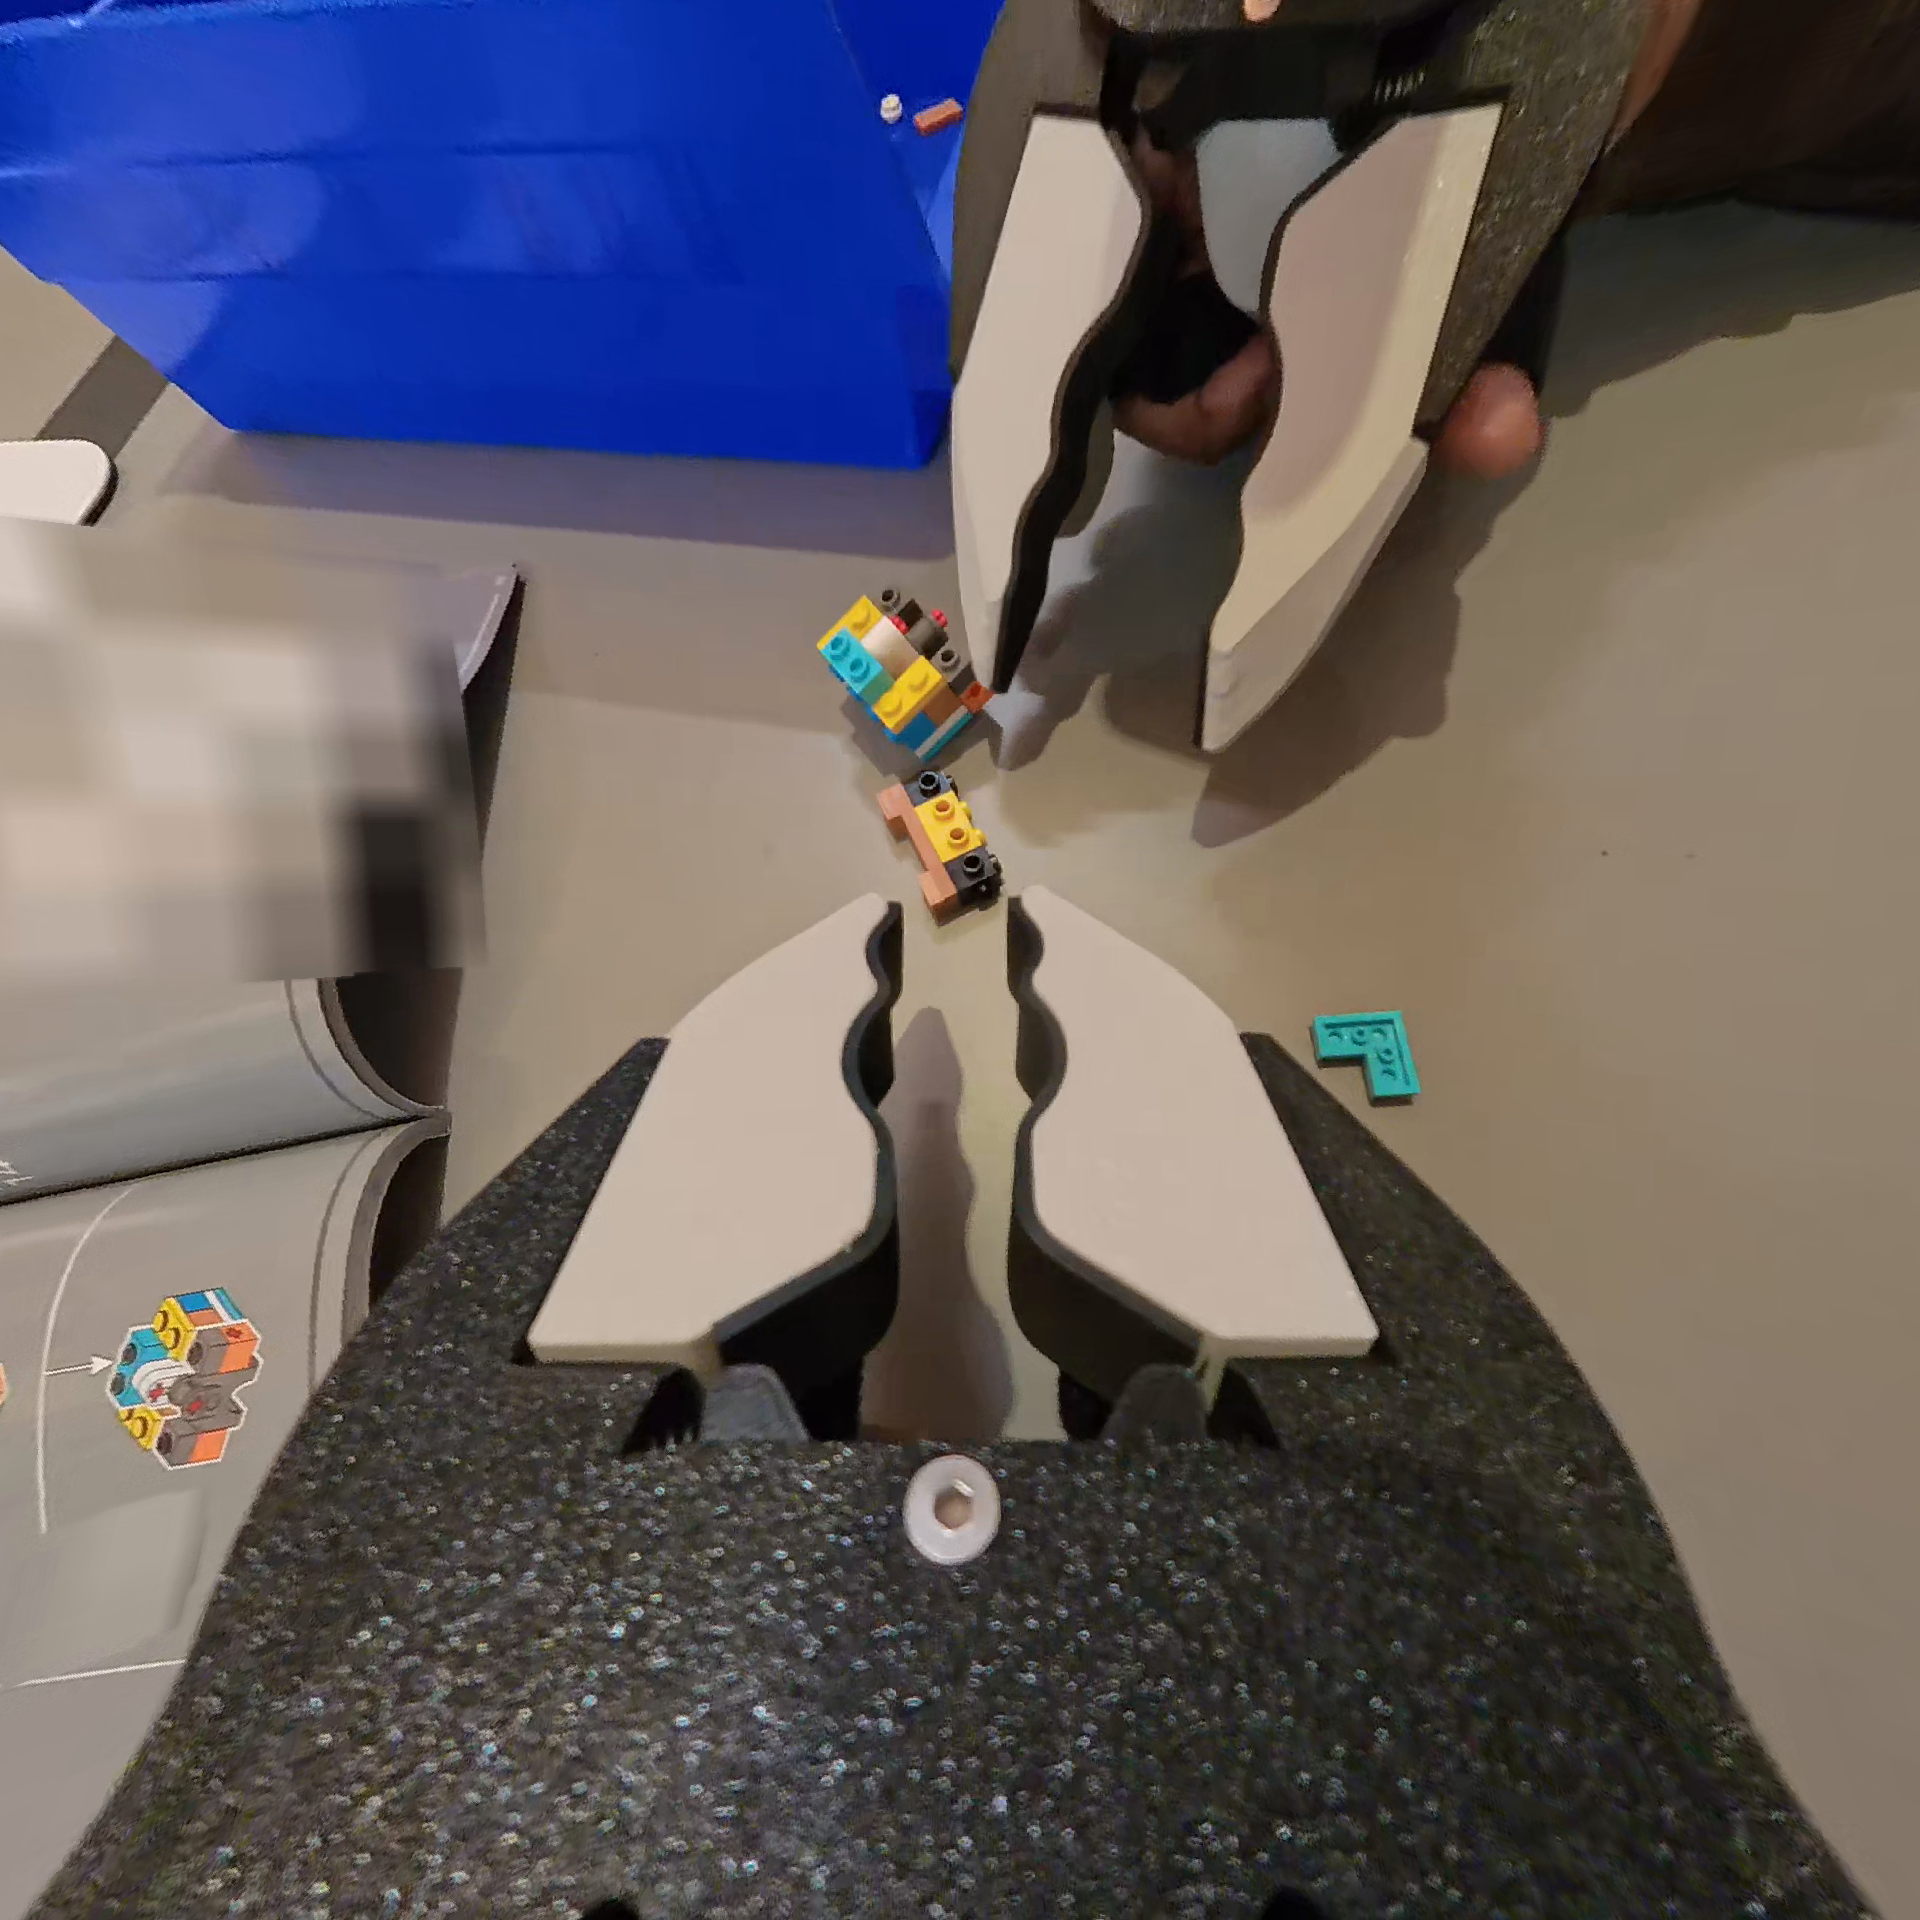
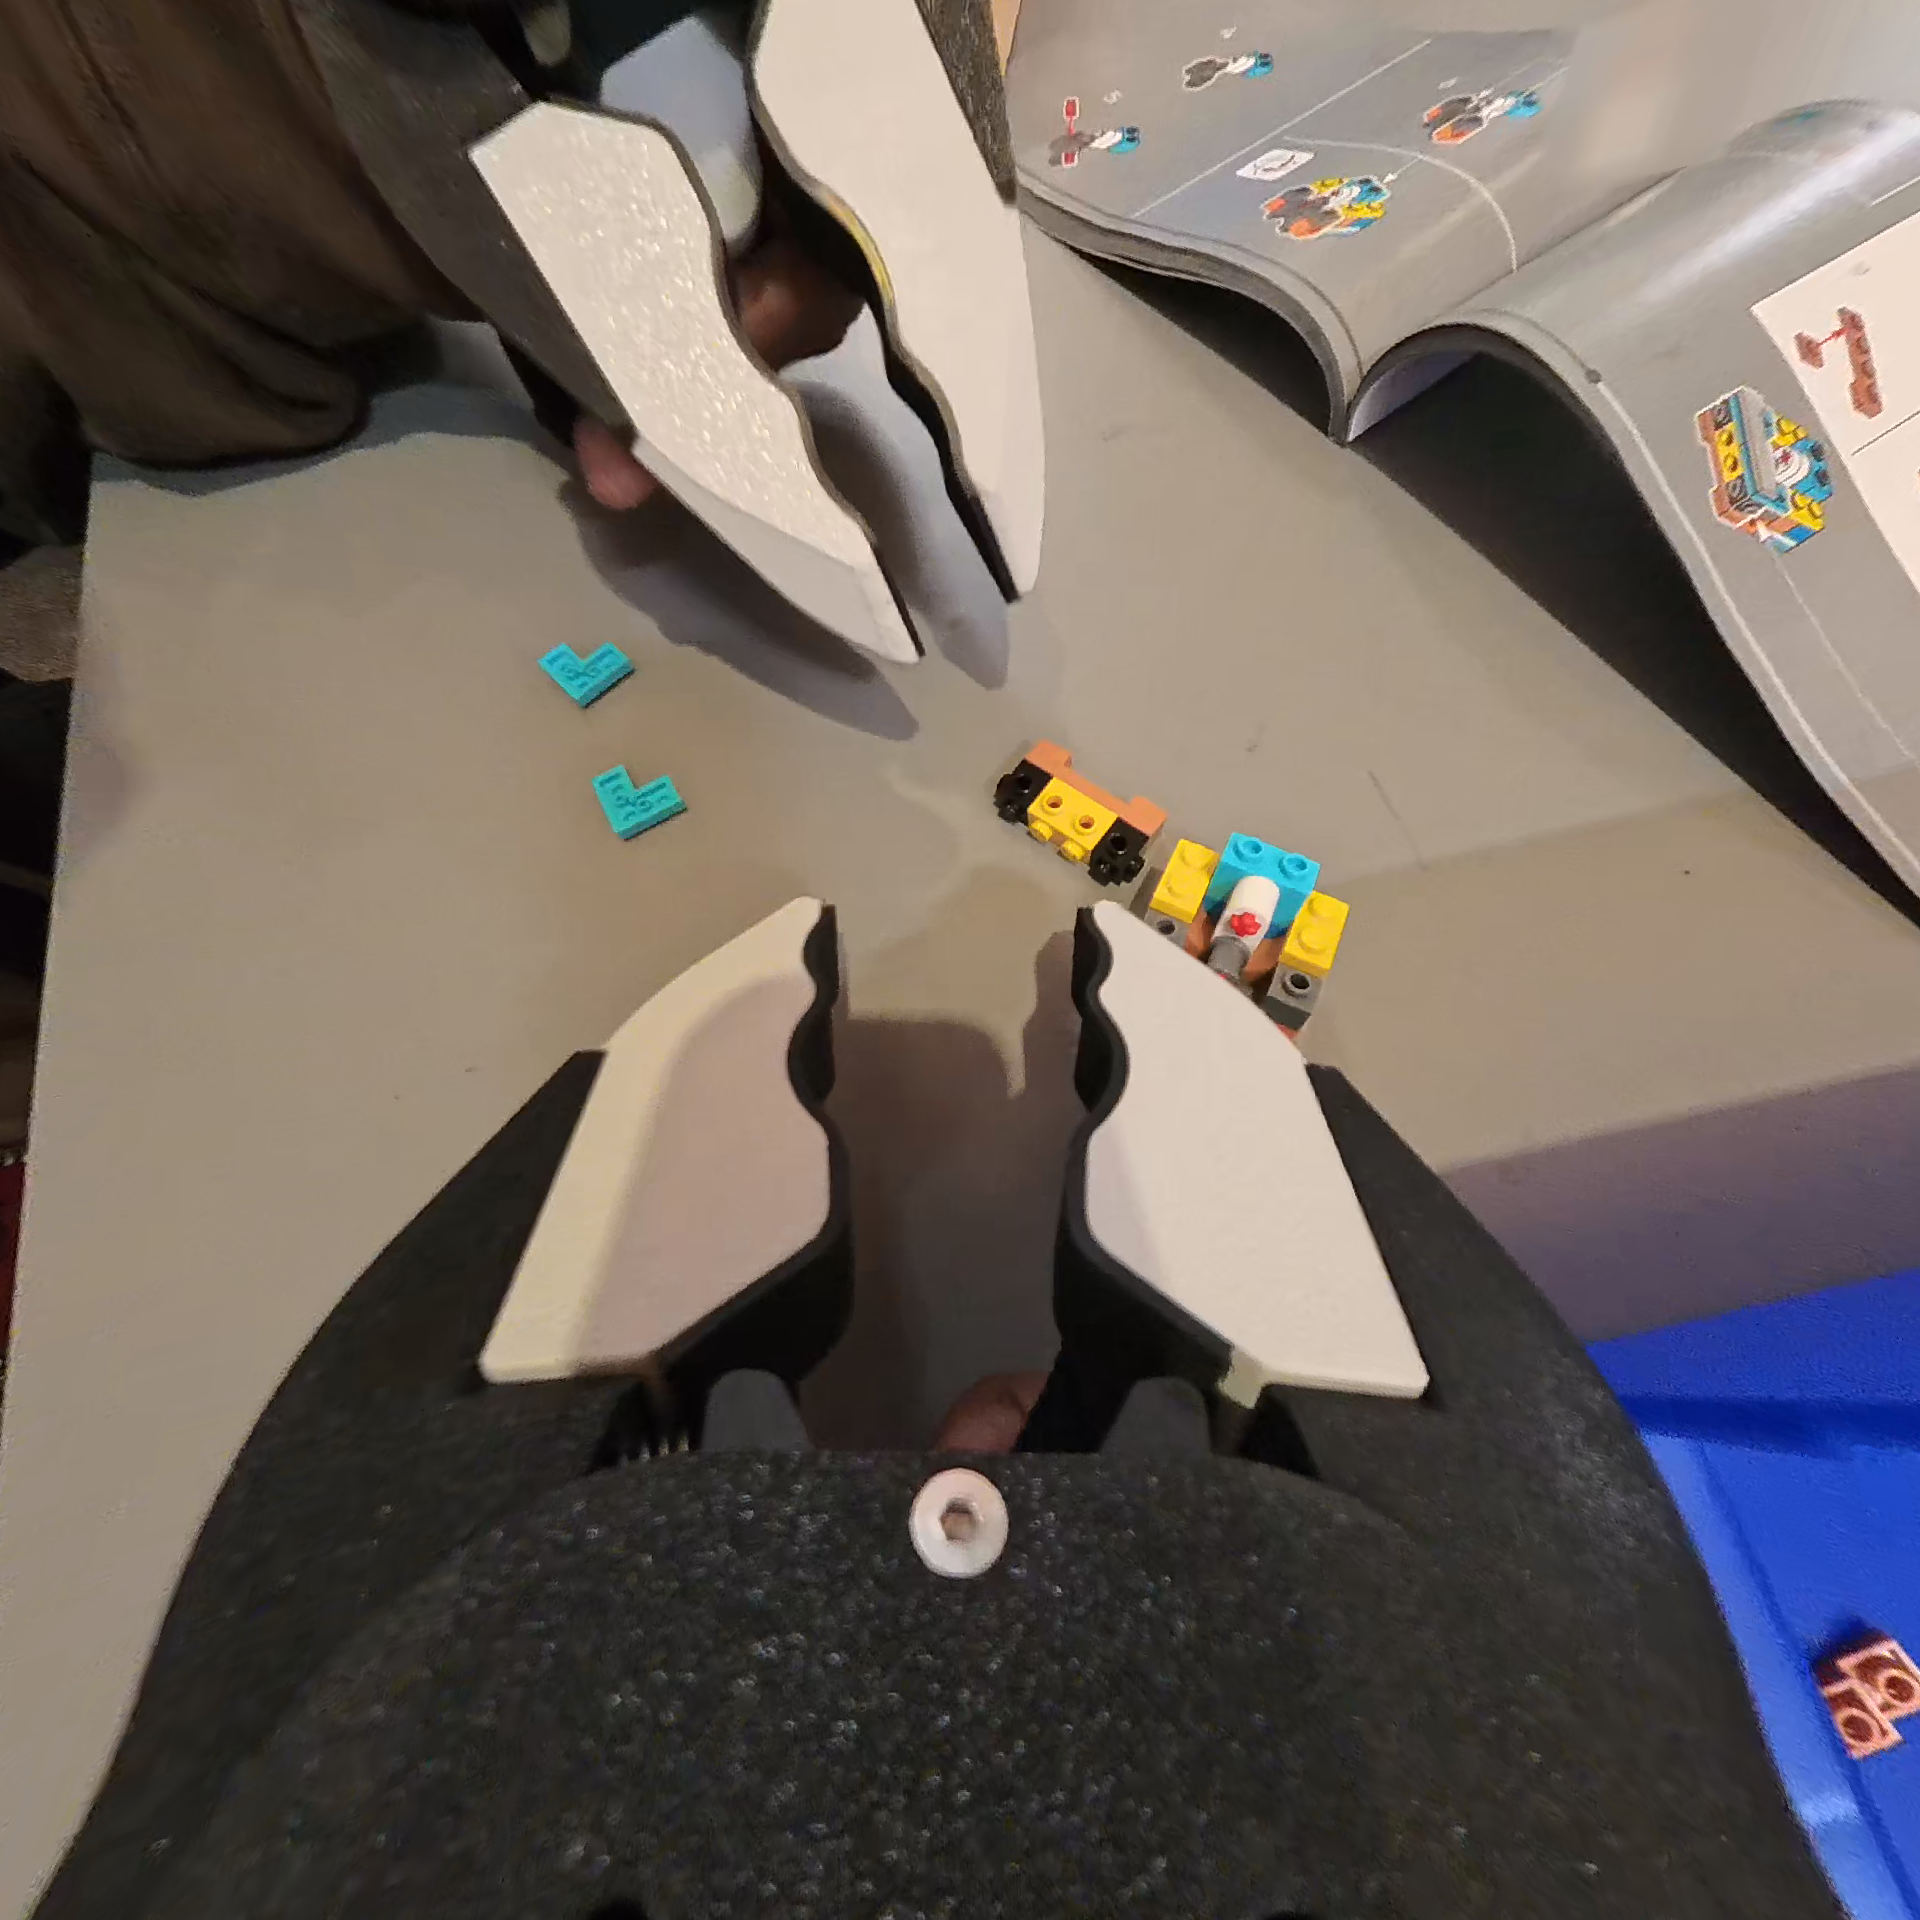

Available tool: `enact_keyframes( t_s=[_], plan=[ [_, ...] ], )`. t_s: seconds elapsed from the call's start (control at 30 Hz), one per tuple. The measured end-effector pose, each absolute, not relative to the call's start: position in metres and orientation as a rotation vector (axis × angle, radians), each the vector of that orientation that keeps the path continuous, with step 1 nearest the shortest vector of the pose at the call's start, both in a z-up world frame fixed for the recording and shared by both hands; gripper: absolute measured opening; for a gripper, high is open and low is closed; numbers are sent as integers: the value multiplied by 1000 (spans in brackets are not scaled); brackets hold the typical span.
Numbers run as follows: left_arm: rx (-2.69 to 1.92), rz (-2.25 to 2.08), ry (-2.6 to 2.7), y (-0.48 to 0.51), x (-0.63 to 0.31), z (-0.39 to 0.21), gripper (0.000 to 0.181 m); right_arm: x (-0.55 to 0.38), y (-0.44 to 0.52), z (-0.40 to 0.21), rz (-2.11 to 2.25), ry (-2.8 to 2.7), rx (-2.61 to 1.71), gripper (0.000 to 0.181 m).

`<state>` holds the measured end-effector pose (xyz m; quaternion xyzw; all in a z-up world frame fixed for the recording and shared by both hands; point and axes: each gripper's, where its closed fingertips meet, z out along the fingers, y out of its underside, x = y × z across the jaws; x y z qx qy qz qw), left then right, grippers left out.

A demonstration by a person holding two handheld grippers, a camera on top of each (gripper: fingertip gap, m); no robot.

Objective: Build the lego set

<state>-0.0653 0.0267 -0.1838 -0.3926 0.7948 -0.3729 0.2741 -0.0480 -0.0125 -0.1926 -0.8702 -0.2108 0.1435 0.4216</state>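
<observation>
A small brown, yellow and black lego assembly [image 1: 940, 842] [image 2: 1081, 816] lies on the grey table. A larger yellow, blue and grey lego assembly [image 1: 899, 665] [image 2: 1247, 914] lies just beside it. My left gripper [image 1: 956, 914] [image 2: 966, 623] is empty, its jaws a narrow gap apart, with its tips just short of the small assembly. My right gripper [image 2: 951, 914] [image 1: 1112, 717] is open and empty. Its one fingertip [image 2: 1101, 935] is right beside the larger assembly and hides part of it. Two teal L-shaped plates [image 2: 585, 670] [image 2: 636, 802] lie loose; one also shows in the left wrist view [image 1: 1366, 1051].
An open instruction booklet [image 1: 208, 1247] [image 2: 1455, 208] lies beside the assemblies. A blue bin [image 1: 468, 208] [image 2: 1766, 1455] stands at the table's edge, with a brown piece [image 2: 1870, 1704] inside. A person's hands hold both grippers. The left gripper's tips are roughly 5 centimeters from the right gripper's. The brown piece [image 2: 1870, 1704] sits 15 centimeters or so from the ends of my right fingers.
</observation>
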Motion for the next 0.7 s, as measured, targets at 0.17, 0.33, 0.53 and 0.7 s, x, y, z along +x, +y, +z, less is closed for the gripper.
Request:
enact_keyframes(
  t_s=[0.17, 0.33, 0.53, 0.7],
  plan=[
    [-1081, -995, 2165, 23, -63, -193, 22, -46, -11, -190, 373, -503, -2156, 41],
    [-1090, -1005, 2165, 21, -63, -194, 23, -44, -11, -189, 397, -480, -2147, 39],
    [-1106, -962, 2172, 18, -59, -199, 25, -46, -12, -190, 379, -499, -2151, 38],
    [-1153, -981, 2108, 23, -65, -189, 25, -47, -14, -193, 356, -527, -2159, 39]
  ],
)
